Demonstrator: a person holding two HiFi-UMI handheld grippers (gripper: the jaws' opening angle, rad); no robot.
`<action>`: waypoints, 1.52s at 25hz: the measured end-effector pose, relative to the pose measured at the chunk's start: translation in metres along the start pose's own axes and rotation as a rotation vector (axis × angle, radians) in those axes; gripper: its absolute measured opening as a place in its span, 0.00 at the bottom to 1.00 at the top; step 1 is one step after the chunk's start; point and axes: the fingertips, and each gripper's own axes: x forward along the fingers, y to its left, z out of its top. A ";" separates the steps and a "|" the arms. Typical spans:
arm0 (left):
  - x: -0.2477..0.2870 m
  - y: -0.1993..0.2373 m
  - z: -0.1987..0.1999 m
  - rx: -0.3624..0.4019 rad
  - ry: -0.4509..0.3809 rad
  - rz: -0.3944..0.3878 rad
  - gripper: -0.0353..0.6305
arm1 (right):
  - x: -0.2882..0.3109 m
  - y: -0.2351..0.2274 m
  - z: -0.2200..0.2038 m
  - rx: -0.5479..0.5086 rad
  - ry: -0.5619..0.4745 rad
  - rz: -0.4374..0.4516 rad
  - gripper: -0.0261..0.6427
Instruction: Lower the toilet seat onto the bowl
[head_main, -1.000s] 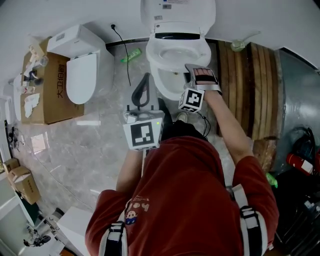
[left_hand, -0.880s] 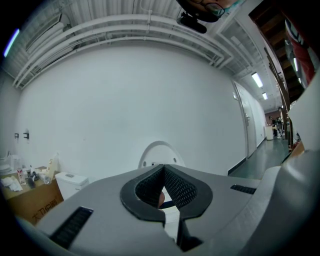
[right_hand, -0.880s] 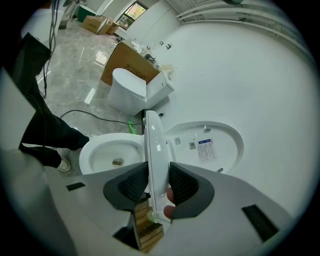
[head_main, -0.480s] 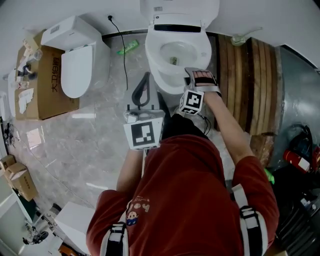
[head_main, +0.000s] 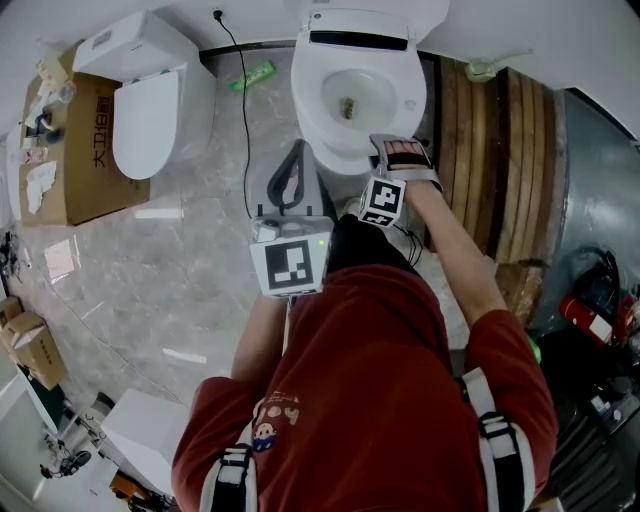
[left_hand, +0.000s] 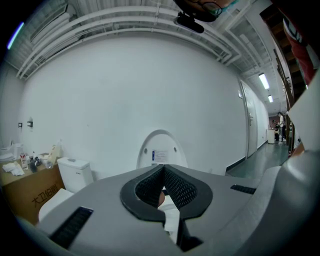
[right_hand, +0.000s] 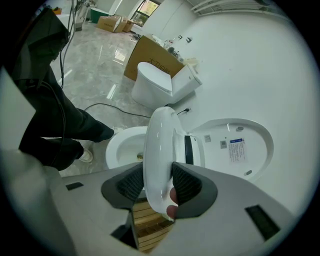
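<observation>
Head view: the grey left hand-held gripper (head_main: 290, 160), jaws pressed together, is held at 7 o'clock of the white ceramic toilet bowl (head_main: 335, 155). The white oval plastic toilet seat (right_hand: 159, 150), tilted above the bowl, is pinched at its 5 o'clock rim by the right hand-held gripper (head_main: 400, 142), whose jaws have just been opening.

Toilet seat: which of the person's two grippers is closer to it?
Right. The right gripper holds the rim of the toilet seat between its jaws, which have just been opening slightly. The left gripper, jaws together, hangs in front of the bowl, touching nothing.
</observation>
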 end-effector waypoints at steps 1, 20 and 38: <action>0.000 0.001 -0.002 -0.007 0.006 0.000 0.07 | 0.001 0.003 0.000 -0.002 0.002 0.008 0.27; 0.027 0.002 -0.058 -0.010 0.121 -0.036 0.07 | 0.036 0.067 0.000 -0.061 0.023 0.197 0.35; 0.055 0.012 -0.095 -0.015 0.218 -0.079 0.07 | 0.077 0.116 -0.002 -0.095 0.053 0.324 0.39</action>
